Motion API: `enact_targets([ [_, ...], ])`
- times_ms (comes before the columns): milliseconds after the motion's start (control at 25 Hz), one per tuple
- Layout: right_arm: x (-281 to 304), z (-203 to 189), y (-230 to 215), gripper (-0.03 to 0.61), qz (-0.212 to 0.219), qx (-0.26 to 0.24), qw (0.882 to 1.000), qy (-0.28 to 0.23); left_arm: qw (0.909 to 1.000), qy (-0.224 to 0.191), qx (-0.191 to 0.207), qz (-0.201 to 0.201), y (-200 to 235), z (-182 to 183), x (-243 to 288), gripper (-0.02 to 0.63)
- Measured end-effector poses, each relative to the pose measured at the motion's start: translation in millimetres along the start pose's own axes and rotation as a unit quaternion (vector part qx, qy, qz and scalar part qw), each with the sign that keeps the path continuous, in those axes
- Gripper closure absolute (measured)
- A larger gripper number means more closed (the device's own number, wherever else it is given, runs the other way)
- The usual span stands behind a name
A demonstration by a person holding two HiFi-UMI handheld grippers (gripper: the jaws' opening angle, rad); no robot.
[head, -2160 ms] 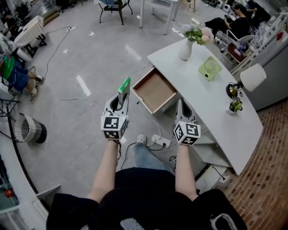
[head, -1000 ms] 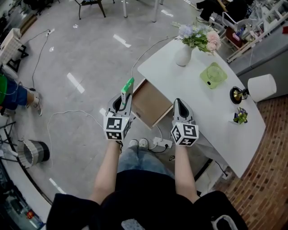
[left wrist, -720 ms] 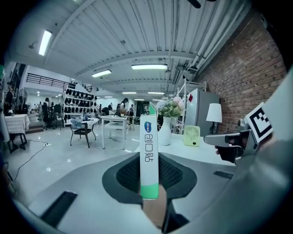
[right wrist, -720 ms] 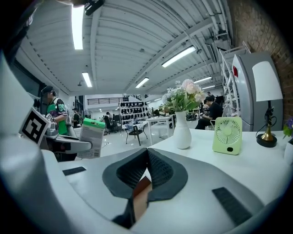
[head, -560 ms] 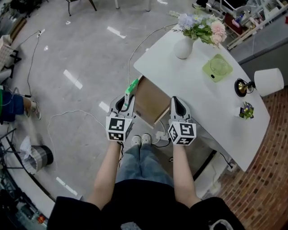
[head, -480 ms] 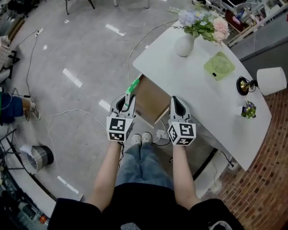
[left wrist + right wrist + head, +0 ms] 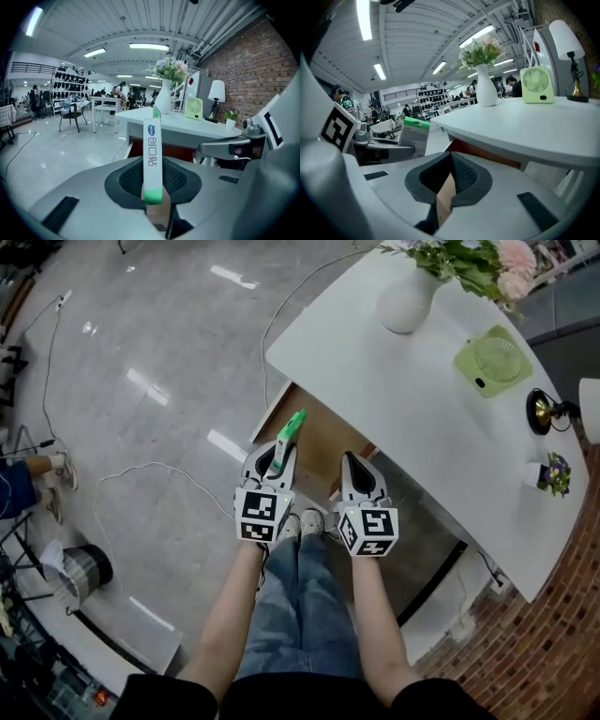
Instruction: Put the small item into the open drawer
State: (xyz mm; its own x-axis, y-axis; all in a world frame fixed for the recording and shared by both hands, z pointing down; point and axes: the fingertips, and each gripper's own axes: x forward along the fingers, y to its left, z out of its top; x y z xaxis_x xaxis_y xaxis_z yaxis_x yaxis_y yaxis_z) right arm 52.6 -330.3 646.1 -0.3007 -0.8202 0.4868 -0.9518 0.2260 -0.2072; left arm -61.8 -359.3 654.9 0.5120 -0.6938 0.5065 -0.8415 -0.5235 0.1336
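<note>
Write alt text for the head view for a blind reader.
From above, a person's left gripper holds a slim white-and-green box at an open wooden drawer under a white table; the right gripper beside it is empty. A white flower vase and green fan stand on the table.

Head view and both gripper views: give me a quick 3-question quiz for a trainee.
1. True or false: the left gripper has its jaws shut on a slim green-and-white box.
2. The drawer under the desk is: A) open, B) shut, C) taken out and lying on the floor.
3. Fill in: on the desk, the green fan sits between the vase and the ____.
Key: 1 true; 2 A; 3 lamp.
</note>
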Motion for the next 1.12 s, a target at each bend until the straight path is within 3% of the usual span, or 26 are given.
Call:
enact_targets([
  [400,43.2,-59.2,-27.6,0.577,-0.033,0.024,0.999,0.024,0.9986,0.051,-0.009,0.013,1.0,-63.3,65.0,0.525],
  [880,63.0,-77.6,-45.6,0.577,-0.057,0.030,0.997,0.042,0.9888,0.147,-0.024,0.012,2.3,-109.5,118.4,0.523],
  [1120,69.3,-75.9,-52.5,0.577,-0.064,0.029,0.996,0.047,0.9779,0.205,-0.040,-0.007,-0.1,-132.0,143.6,0.522],
])
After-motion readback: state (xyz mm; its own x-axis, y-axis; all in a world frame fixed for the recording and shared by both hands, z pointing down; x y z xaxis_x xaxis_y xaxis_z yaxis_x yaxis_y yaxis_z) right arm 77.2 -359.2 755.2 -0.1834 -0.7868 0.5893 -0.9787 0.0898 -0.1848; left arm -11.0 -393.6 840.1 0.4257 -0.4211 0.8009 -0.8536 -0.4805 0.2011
